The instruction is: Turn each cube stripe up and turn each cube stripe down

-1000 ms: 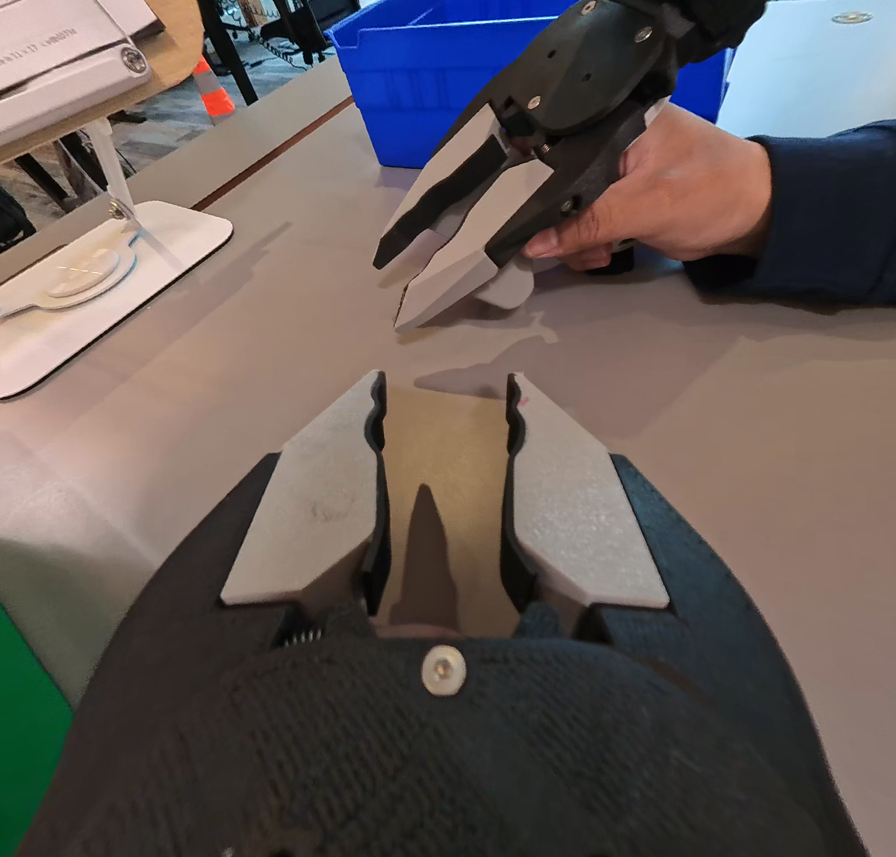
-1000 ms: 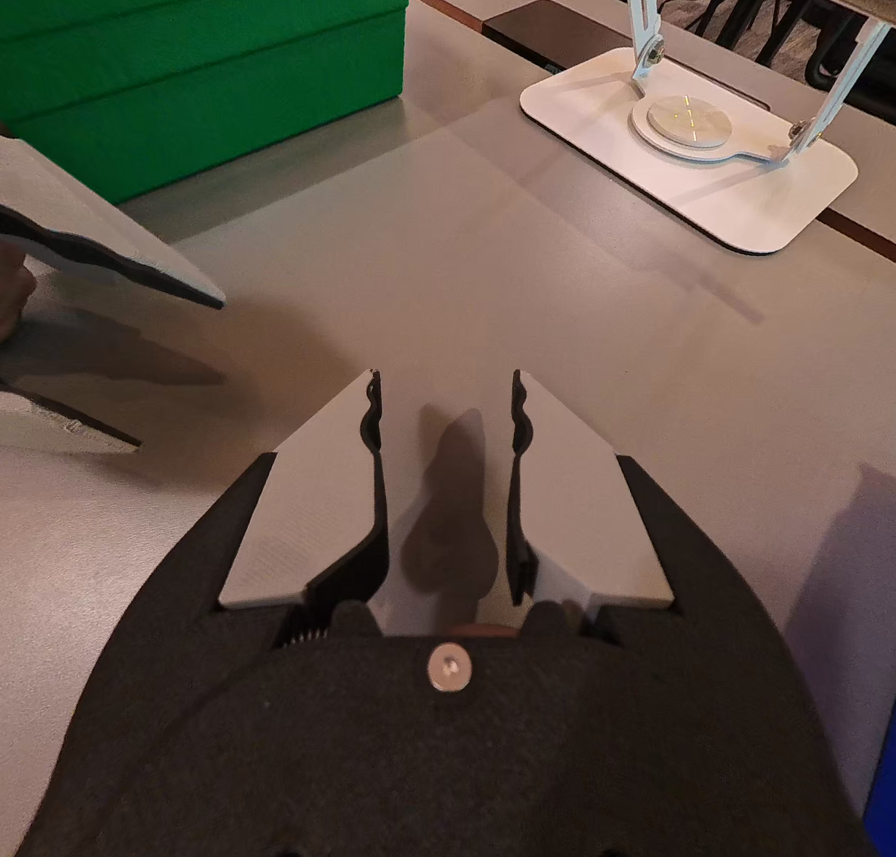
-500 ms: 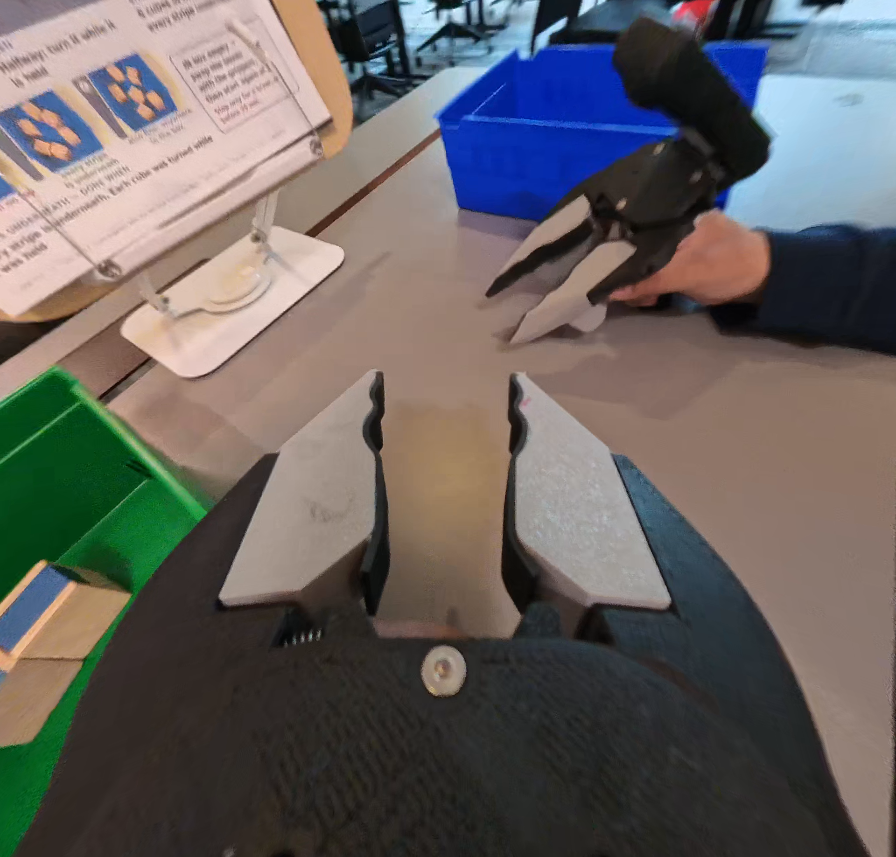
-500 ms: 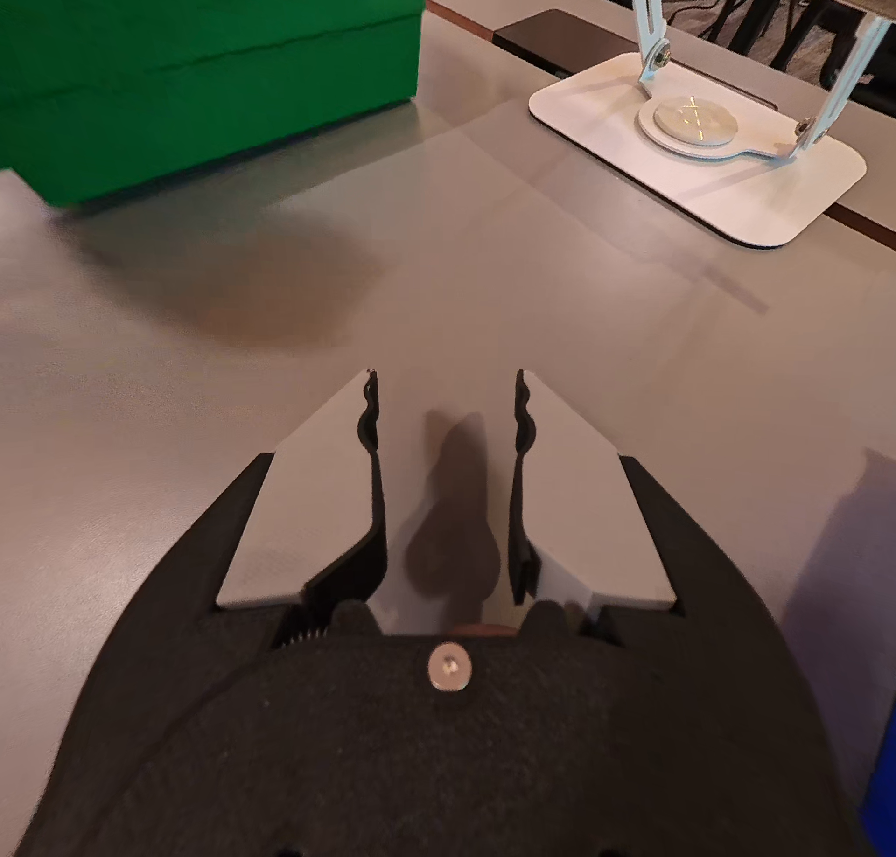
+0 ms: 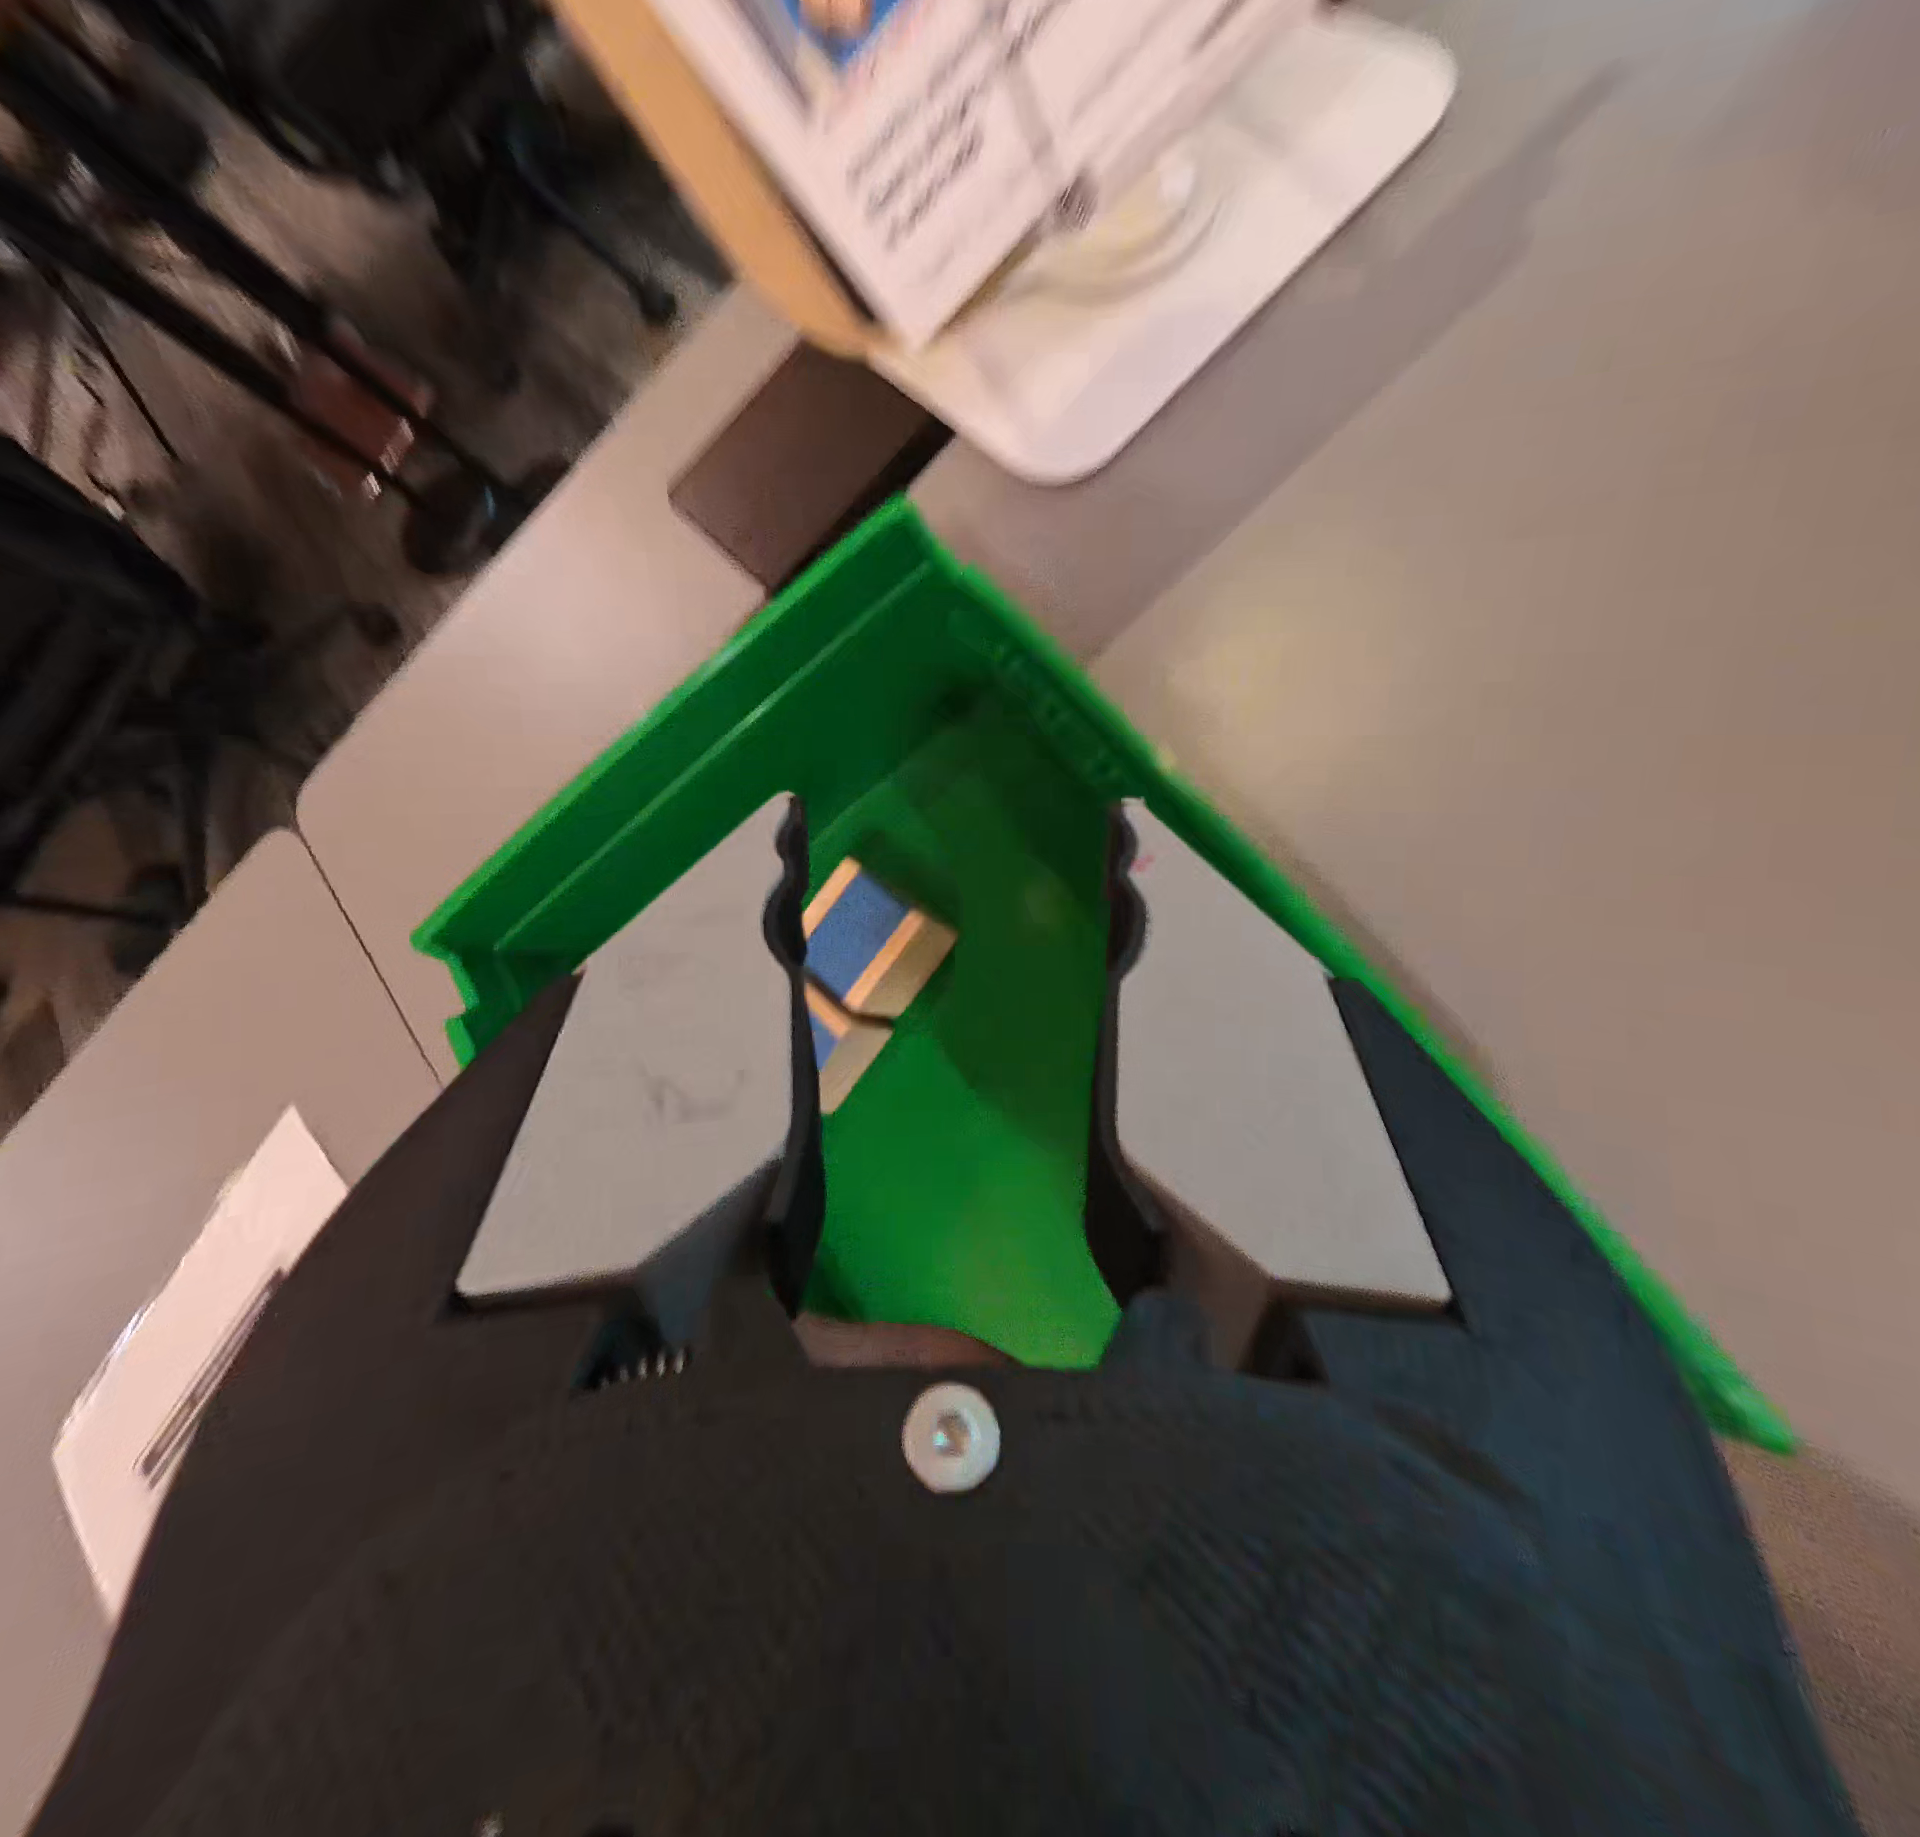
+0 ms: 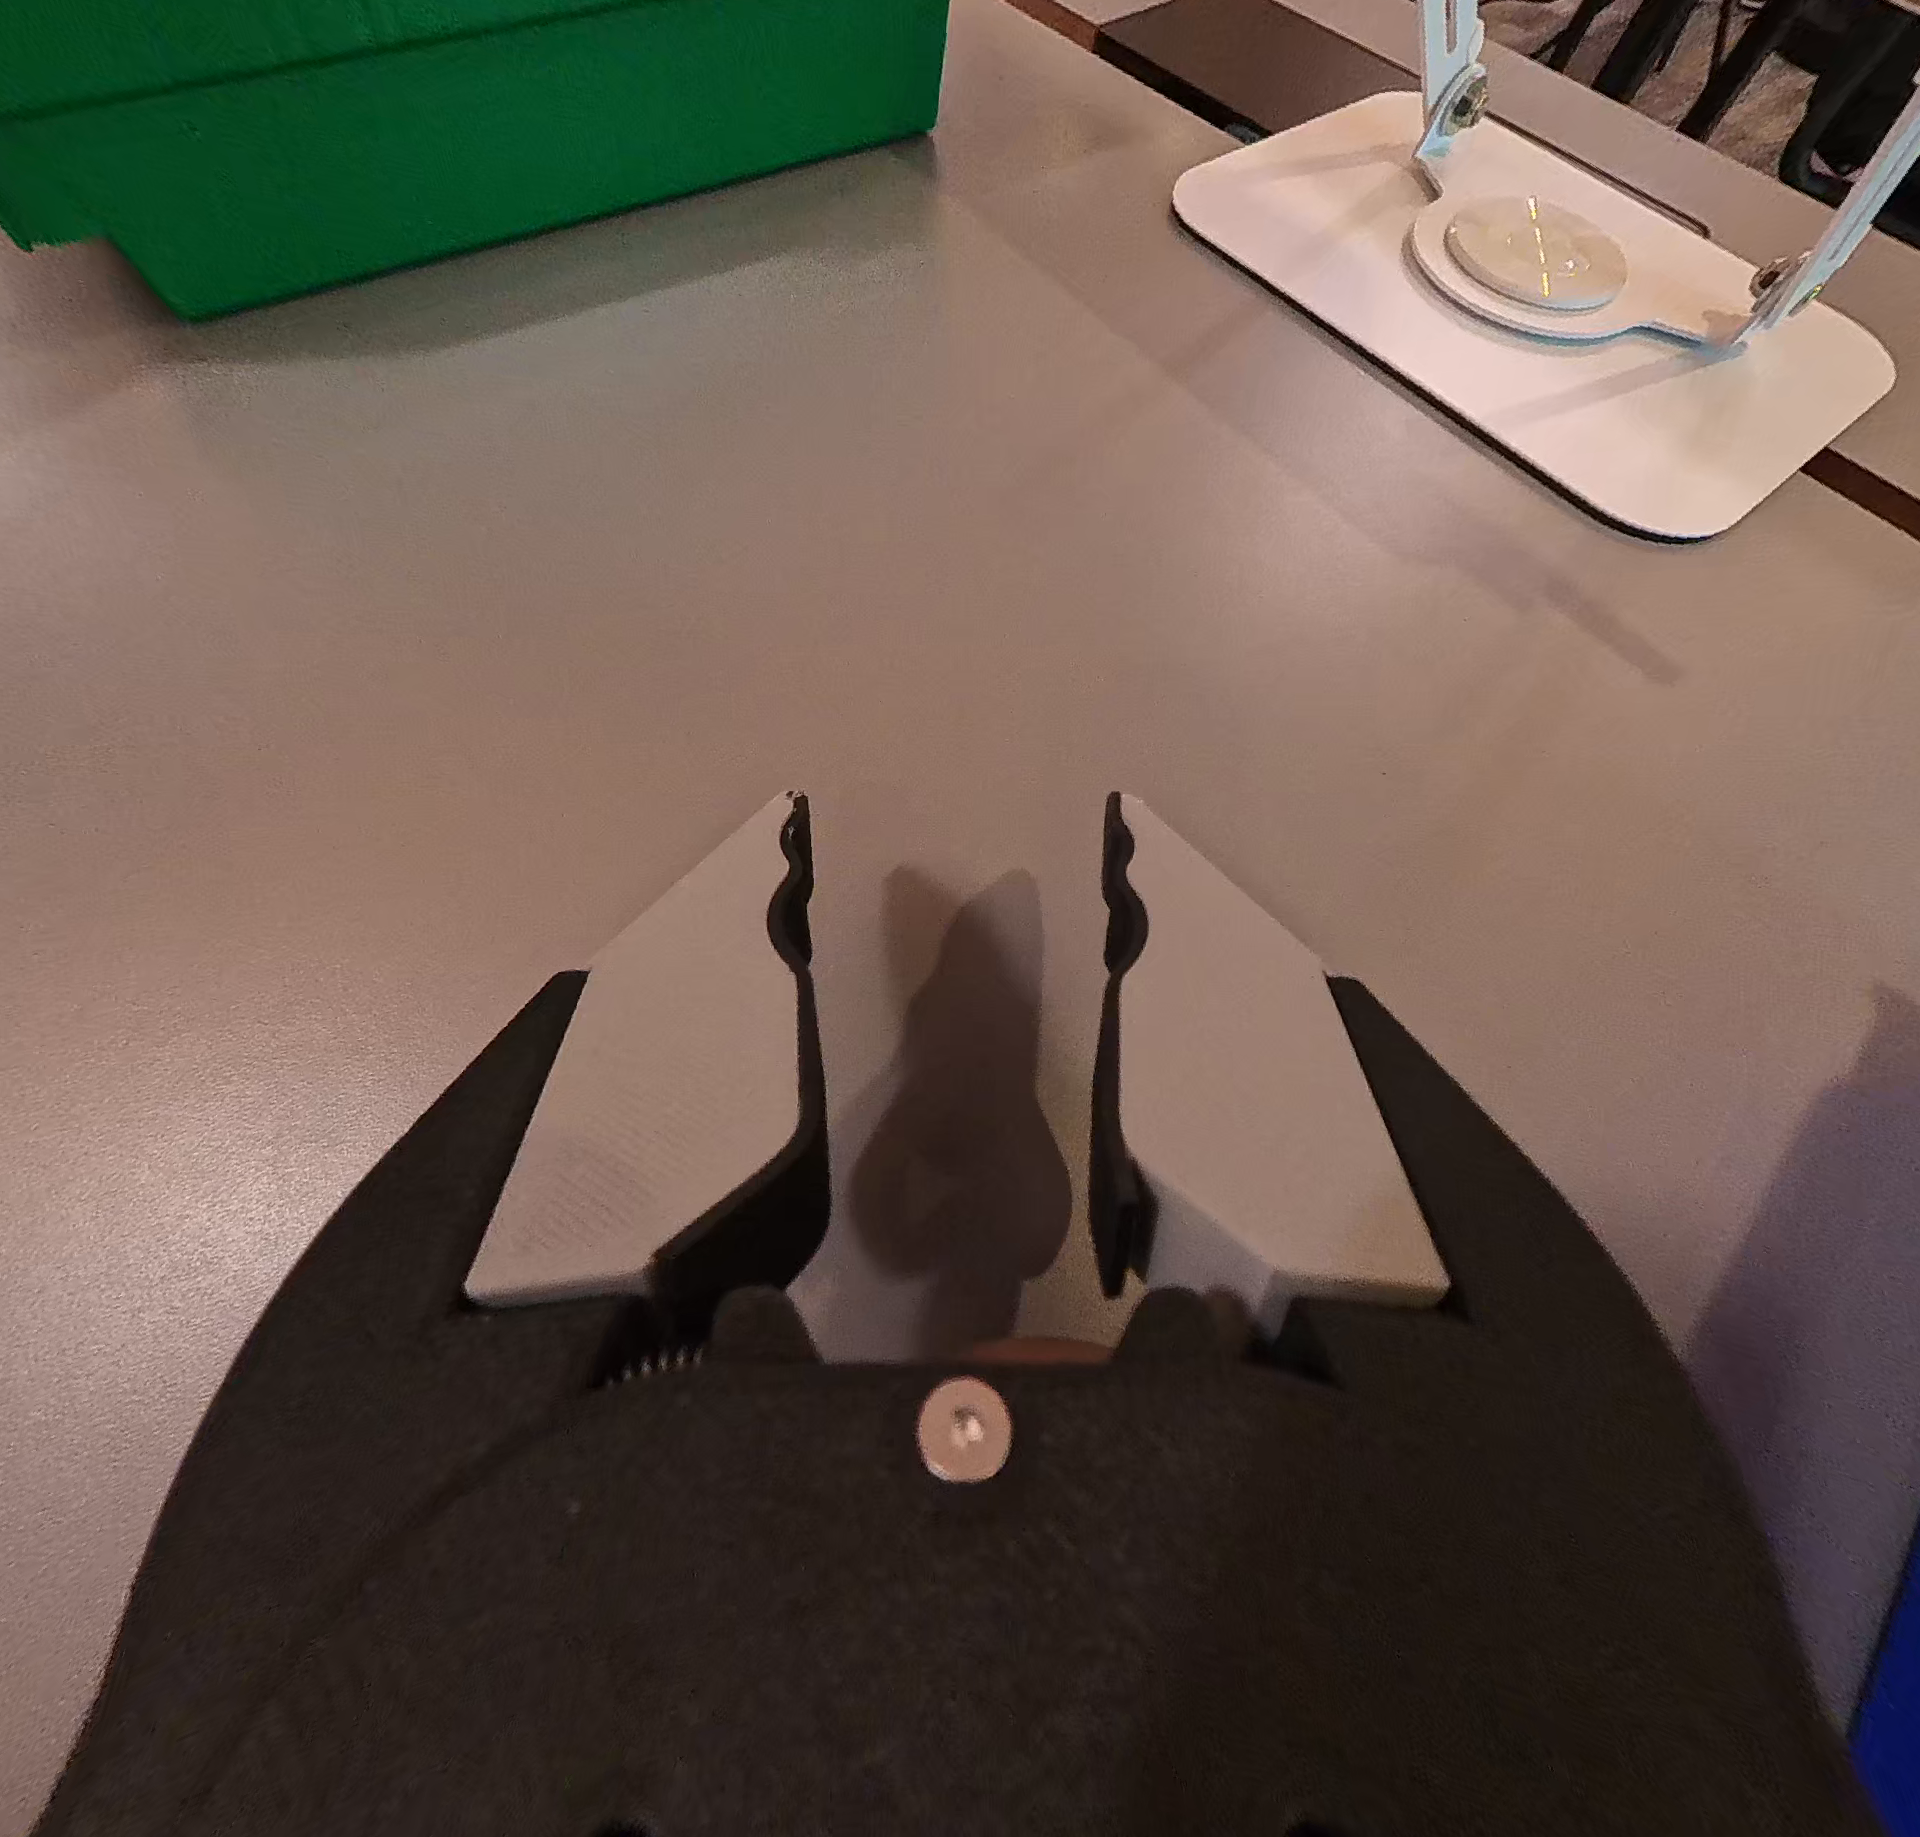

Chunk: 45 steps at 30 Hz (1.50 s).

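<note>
Green plastic frames our view: the left gripper (image 5: 954, 831), jaws spread and empty, hangs over the green bin (image 5: 727, 686), where a blue-striped wooden cube (image 5: 878, 940) lies stripe up. Our right gripper (image 6: 956, 821), also spread, hovers above the bare grey table (image 6: 727, 561).

left wrist: motion-blurred | right wrist: sharp, soft shadows | wide-angle edges
</note>
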Each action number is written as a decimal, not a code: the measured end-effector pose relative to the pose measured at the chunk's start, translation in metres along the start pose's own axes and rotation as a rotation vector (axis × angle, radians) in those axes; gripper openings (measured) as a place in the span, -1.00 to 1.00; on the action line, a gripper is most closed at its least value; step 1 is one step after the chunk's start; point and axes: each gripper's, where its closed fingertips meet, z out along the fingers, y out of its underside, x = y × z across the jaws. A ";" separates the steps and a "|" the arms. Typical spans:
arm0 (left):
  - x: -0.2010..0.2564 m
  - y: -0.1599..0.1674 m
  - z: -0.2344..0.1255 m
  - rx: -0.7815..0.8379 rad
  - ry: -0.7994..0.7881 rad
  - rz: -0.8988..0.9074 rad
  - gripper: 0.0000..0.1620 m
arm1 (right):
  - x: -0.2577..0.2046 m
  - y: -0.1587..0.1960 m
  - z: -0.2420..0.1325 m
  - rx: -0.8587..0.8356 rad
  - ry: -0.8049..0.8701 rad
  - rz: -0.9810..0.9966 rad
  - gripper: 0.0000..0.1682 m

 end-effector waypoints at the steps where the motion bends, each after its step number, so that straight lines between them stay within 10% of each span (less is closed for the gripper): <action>1: -0.009 0.012 0.010 -0.052 0.014 -0.002 -0.30 | 0.000 0.000 0.000 -0.001 -0.003 0.004 -0.36; 24: -0.031 0.122 0.103 -0.512 0.141 0.206 -0.37 | -0.010 -0.002 0.002 -0.001 -0.050 0.006 -0.40; 31: -0.018 0.034 0.046 0.035 0.013 0.126 -0.38 | -0.024 -0.010 -0.002 0.045 -0.130 0.031 -0.39; 38: 0.157 -0.081 -0.059 0.718 0.213 0.297 -0.38 | -0.097 -0.055 -0.065 0.272 -0.777 0.145 -0.28; 45: 0.261 -0.101 -0.074 1.022 0.227 0.349 -0.39 | -0.087 -0.087 -0.115 0.473 -0.967 0.277 -0.27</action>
